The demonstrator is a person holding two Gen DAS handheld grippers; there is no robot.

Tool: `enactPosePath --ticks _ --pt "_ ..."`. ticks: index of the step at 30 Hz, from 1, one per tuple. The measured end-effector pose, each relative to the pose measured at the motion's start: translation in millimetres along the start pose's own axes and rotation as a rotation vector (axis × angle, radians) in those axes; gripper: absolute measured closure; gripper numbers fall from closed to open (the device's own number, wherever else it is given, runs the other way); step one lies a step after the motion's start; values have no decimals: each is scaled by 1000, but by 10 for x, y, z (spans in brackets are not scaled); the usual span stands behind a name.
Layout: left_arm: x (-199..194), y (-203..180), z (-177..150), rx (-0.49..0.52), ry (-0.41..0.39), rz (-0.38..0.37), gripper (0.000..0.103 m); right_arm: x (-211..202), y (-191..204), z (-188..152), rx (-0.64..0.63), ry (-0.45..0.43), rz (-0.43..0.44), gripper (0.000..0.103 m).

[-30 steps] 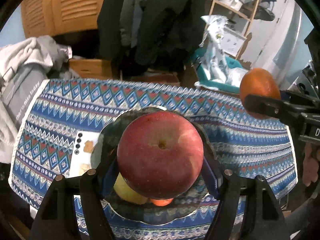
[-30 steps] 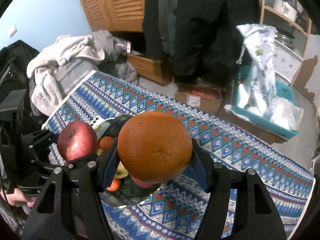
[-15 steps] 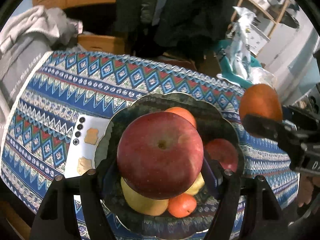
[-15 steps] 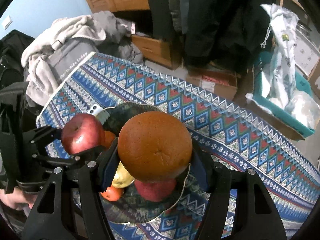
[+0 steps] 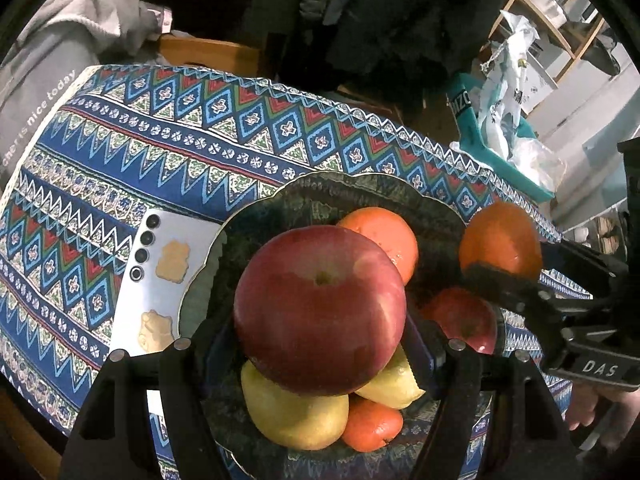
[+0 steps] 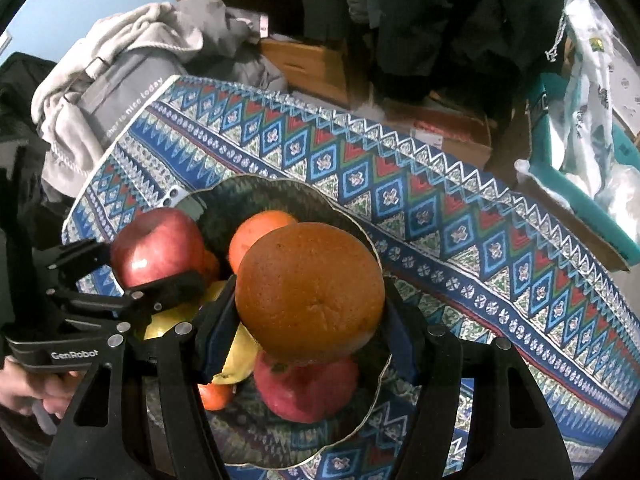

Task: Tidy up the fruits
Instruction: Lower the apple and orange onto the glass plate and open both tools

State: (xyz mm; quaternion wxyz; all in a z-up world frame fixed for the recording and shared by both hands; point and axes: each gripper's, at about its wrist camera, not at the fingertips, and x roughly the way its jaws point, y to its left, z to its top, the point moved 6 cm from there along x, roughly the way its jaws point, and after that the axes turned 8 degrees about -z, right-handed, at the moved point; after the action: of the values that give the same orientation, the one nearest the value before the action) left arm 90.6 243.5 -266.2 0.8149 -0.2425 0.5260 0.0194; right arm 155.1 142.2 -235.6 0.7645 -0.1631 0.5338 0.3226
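My left gripper [image 5: 320, 344] is shut on a big red apple [image 5: 320, 312] and holds it above a dark scalloped fruit plate [image 5: 360, 188]. My right gripper [image 6: 308, 328] is shut on a large orange [image 6: 310, 292], also above the plate [image 6: 280, 190]. On the plate lie an orange [image 5: 384, 232], a second red apple [image 5: 464, 316], yellow pears [image 5: 292, 412] and a small tangerine [image 5: 372, 424]. The left-held apple [image 6: 156, 246] shows in the right wrist view and the right-held orange [image 5: 500, 240] in the left wrist view.
The plate sits on a blue patterned tablecloth [image 5: 160, 140]. A white phone [image 5: 160, 280] lies face down, partly under the plate's left rim. Grey clothes [image 6: 120, 60] are piled past the table's left end. A teal bin with plastic bags [image 5: 516, 136] stands beyond the far edge.
Both grippers have moved forward and down over the plate with their fruits still held. More of the plate's fruit has come into view beneath them.
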Motion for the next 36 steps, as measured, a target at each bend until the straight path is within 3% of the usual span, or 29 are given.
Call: enactPosePath --ticks 8,13,23,36 --pt "2 -41 74 51 -11 33 26 100 -10 1 9 29 14 35" --pt "34 34 79 11 1 12 26 140 -51 -29 15 50 1 33" --pt "19 -15 46 31 9 20 26 -75 21 9 -1 8 10 33" --pt "-578 -269 -58 99 -75 51 24 -646 0 40 14 -89 -46 32"
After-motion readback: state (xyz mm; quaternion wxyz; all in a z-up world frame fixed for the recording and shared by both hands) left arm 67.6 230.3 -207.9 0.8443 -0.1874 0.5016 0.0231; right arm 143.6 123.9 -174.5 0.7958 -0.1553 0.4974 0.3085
